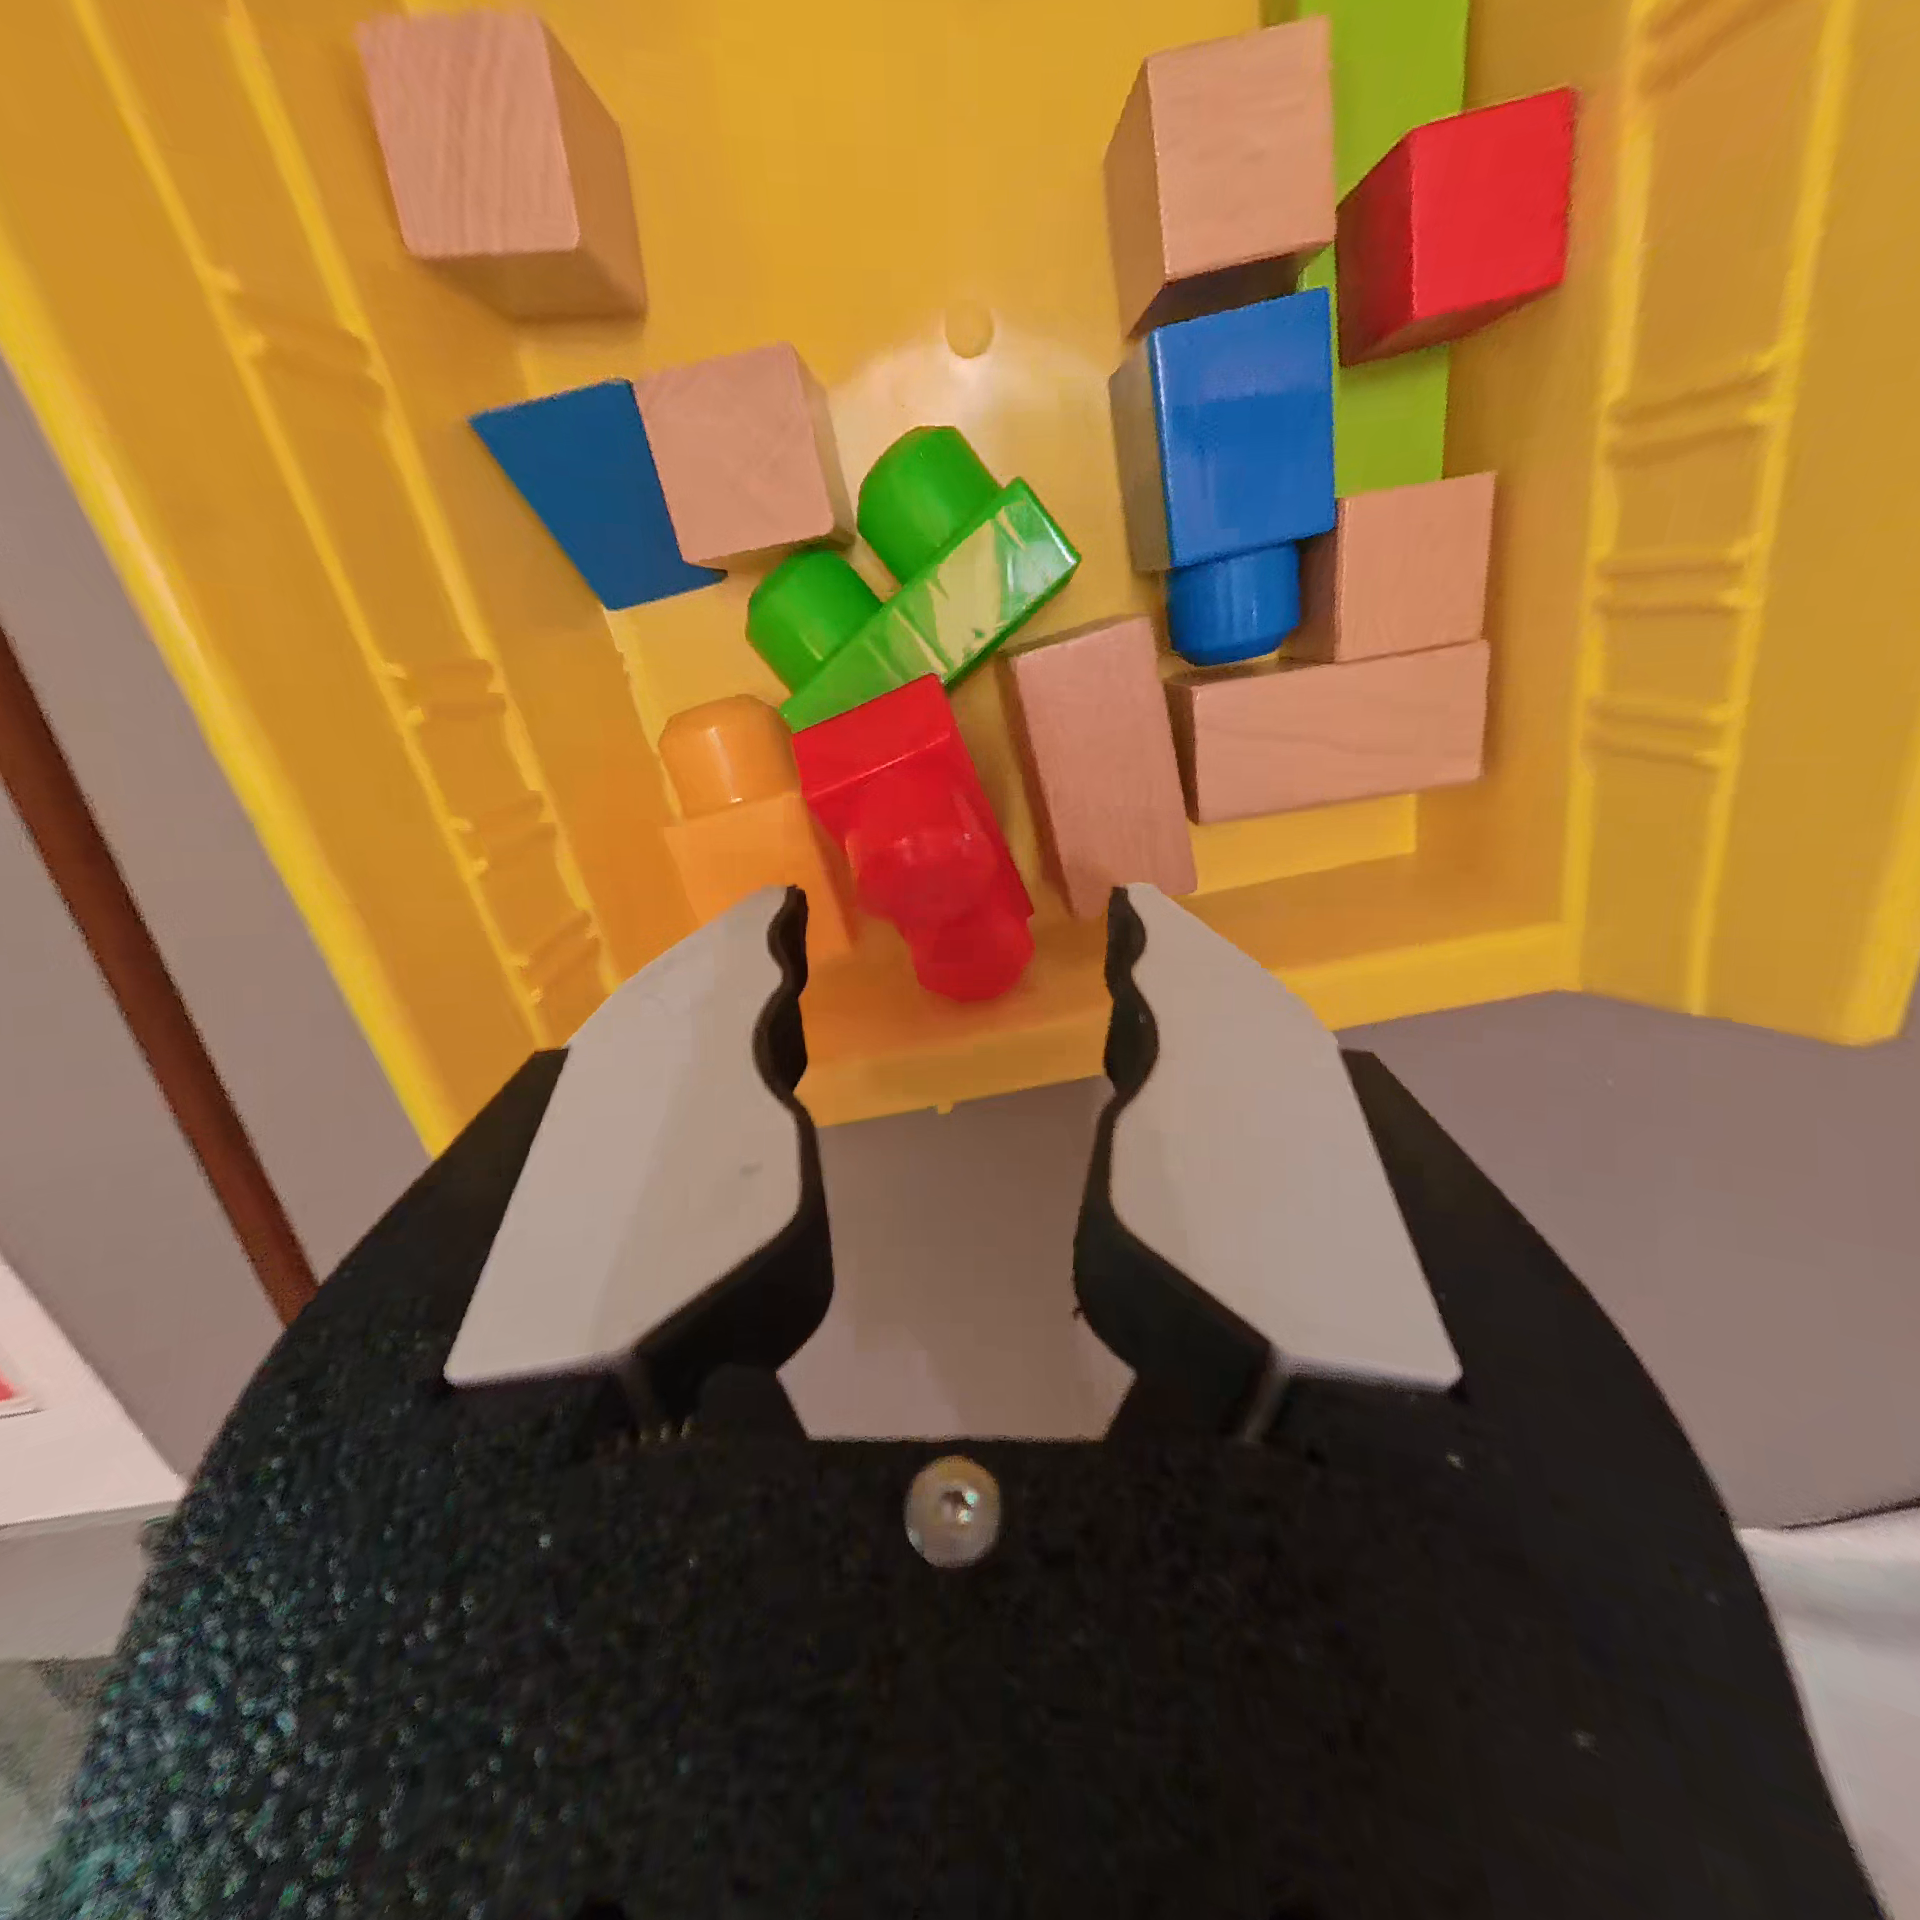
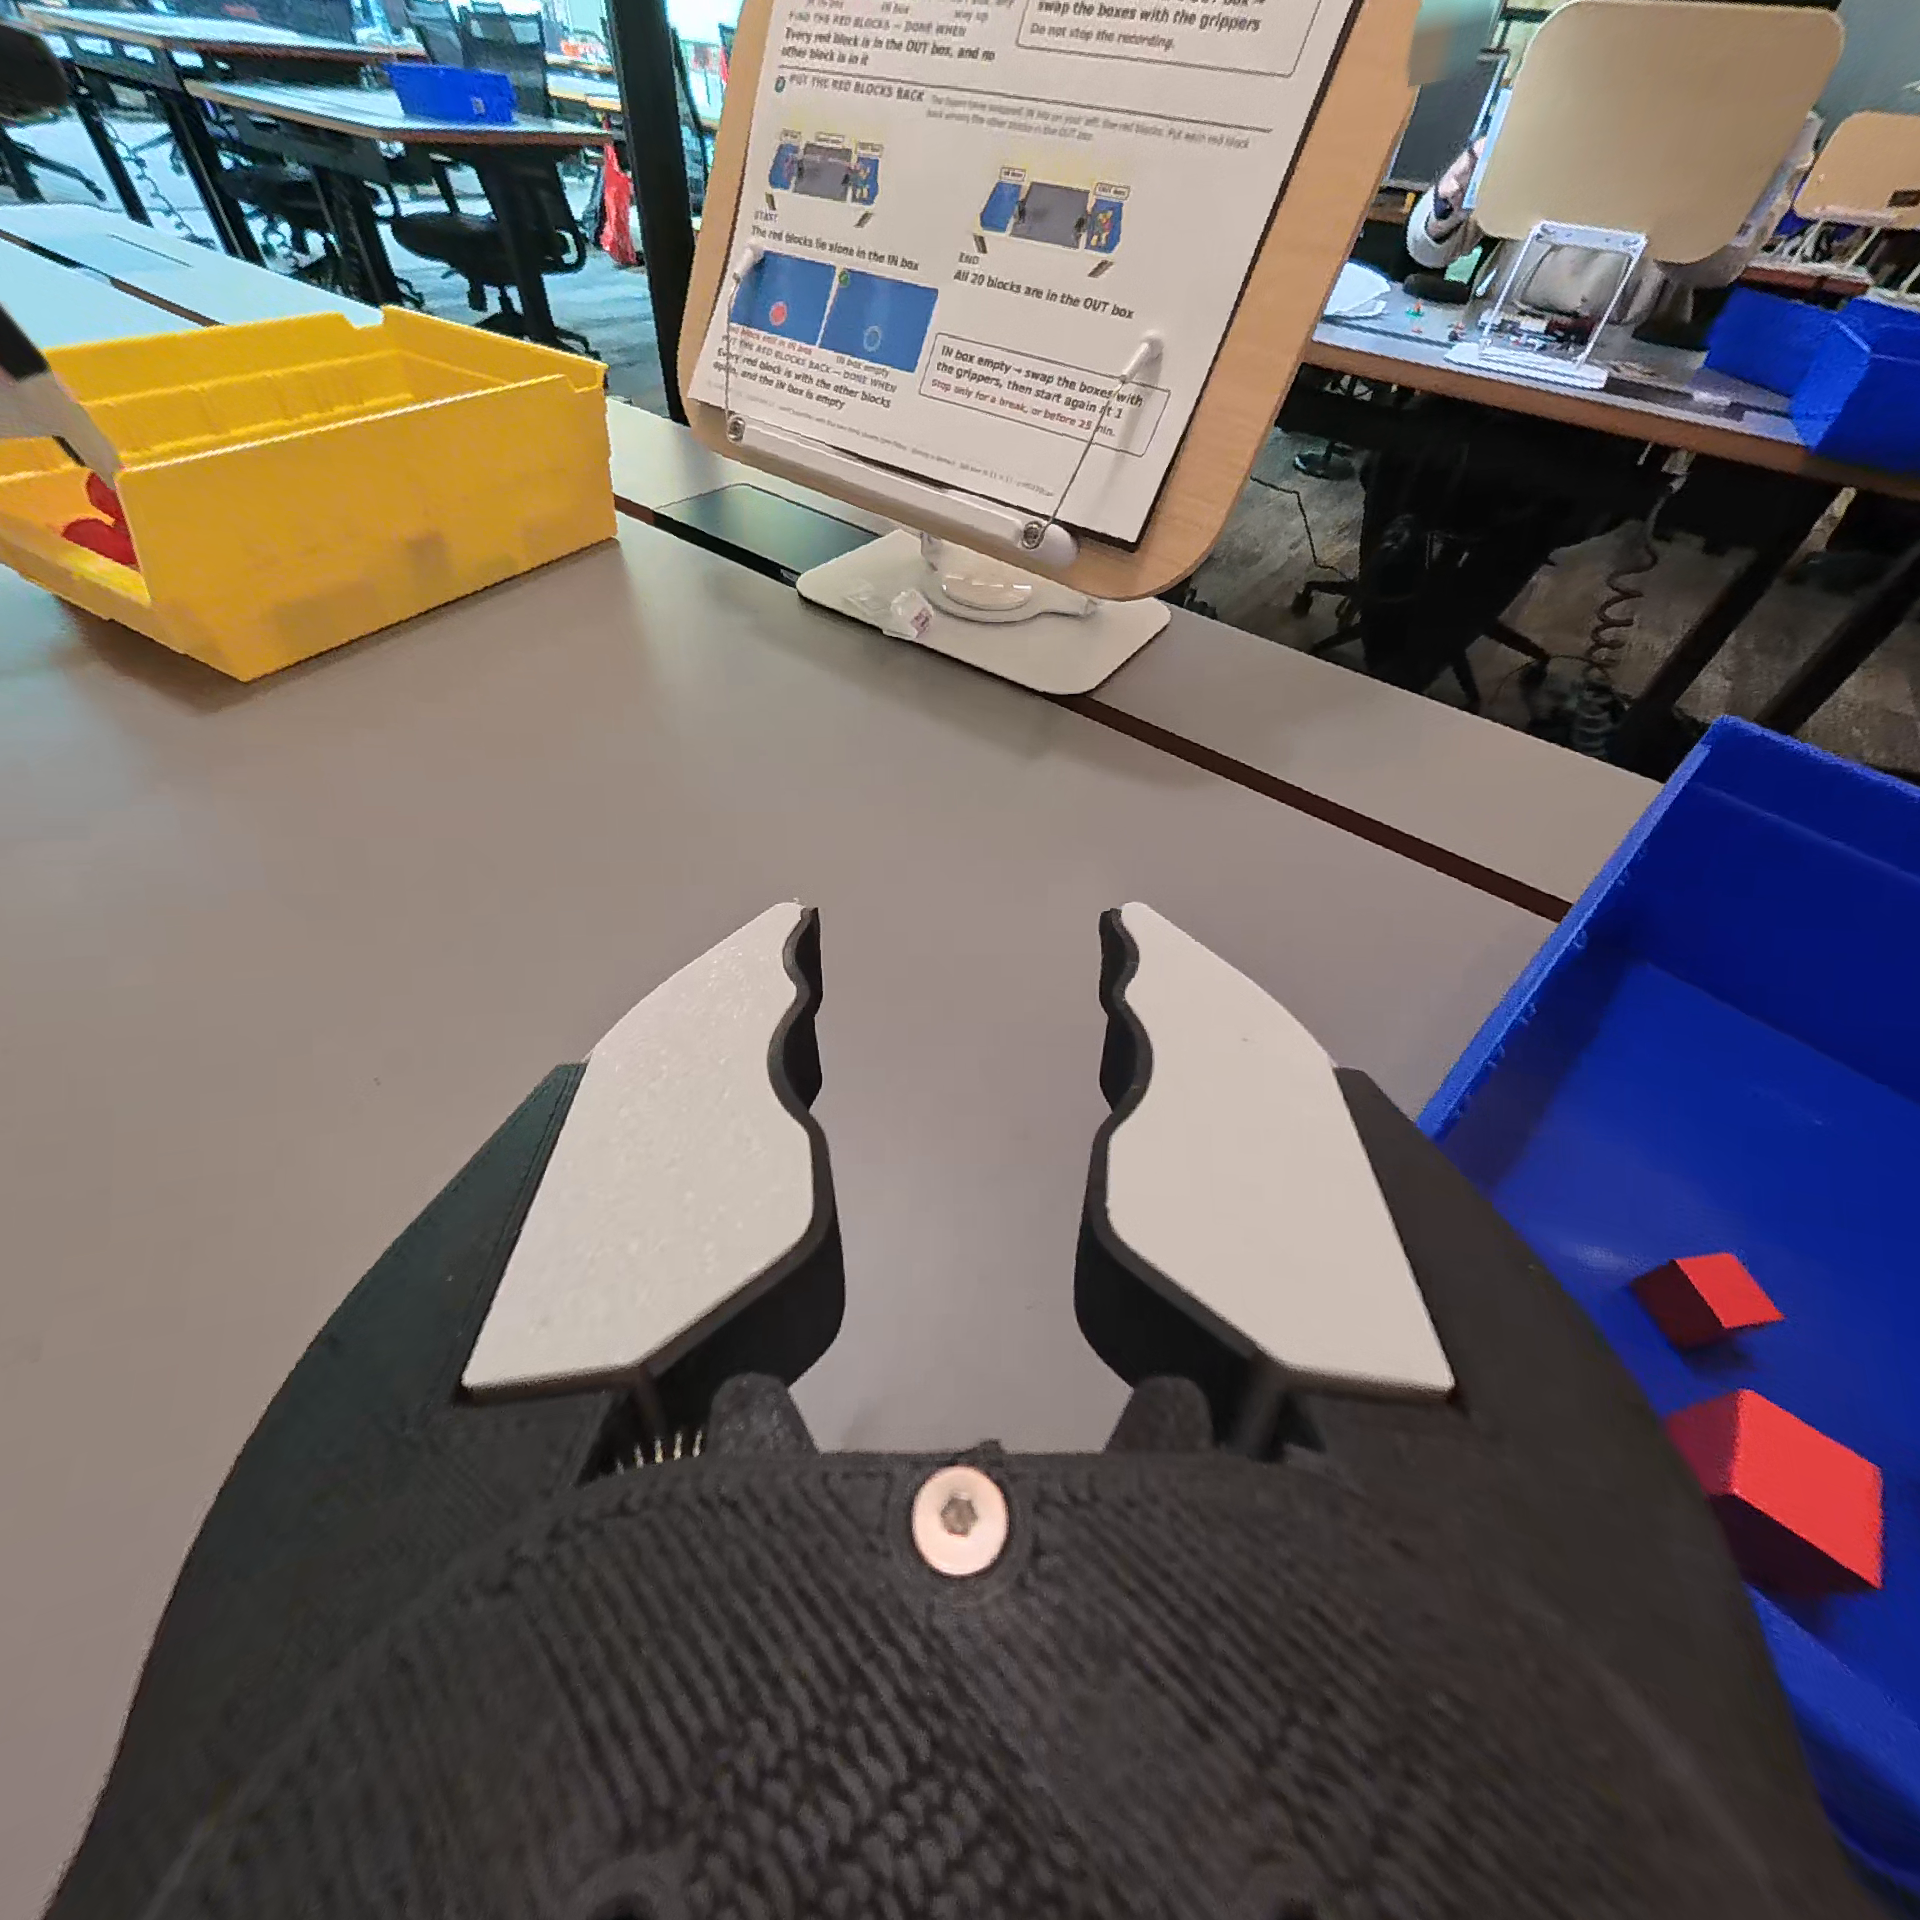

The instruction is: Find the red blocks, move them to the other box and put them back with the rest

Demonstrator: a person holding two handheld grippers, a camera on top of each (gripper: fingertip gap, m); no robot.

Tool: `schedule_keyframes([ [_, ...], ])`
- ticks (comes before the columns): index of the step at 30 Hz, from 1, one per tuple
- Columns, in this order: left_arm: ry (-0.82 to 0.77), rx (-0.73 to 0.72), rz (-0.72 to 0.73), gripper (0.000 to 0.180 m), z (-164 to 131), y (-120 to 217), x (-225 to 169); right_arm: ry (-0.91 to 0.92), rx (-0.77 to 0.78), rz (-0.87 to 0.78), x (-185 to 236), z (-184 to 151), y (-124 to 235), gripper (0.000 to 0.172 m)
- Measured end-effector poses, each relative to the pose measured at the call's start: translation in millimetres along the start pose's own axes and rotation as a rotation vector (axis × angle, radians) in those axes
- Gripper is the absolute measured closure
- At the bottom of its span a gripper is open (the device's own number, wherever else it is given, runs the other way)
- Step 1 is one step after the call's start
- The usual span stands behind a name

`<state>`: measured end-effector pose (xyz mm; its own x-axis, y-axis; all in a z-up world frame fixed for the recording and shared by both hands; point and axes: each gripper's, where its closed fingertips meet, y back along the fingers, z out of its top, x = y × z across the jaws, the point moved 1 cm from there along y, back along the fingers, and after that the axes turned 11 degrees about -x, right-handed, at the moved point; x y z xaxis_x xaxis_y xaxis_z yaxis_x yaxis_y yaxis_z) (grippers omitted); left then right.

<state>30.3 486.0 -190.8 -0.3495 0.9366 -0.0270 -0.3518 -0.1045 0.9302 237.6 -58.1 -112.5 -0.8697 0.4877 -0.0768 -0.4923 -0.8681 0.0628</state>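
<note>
Grey table (image 2: pixel 520 883) carries a yellow box (image 1: pixel 1766 520) full of mixed blocks and a blue box (image 2: pixel 1662 1091) with two red wooden blocks (image 2: pixel 1808 1496). Left gripper (image 1: pixel 956 904) hangs over the yellow box, jaws wide, nothing held, red plastic block (image 1: pixel 914 831) lying between and beyond the tips. Looks light, rigid, glossy, likely slippery; grip the flat body sides, not the round stud. Red wooden cube (image 1: pixel 1455 218) sits at the far side. Right gripper (image 2: pixel 961 920) is spread, empty, over the table.
</note>
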Motion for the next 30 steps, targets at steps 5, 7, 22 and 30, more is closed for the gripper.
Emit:
schedule_keyframes([
  [5, 0.057, 0.047, 0.071, 0.126, -6, -22, 12, -0.012, 0.000, 0.019, 2, -7, 1, 0.120],
  [7, 0.082, 0.044, 0.074, 0.129, -5, -29, 11, -0.025, -0.001, 0.031, 3, -9, 1, 0.120],
  [22, 0.010, -0.317, 0.106, 0.145, 53, 30, -6, -0.006, 0.019, 0.123, 18, -12, -7, 0.118],
  [30, -0.314, -0.857, -0.689, 0.145, 96, 142, -203, -0.122, -0.142, 0.393, 76, 24, -47, 0.111],
])
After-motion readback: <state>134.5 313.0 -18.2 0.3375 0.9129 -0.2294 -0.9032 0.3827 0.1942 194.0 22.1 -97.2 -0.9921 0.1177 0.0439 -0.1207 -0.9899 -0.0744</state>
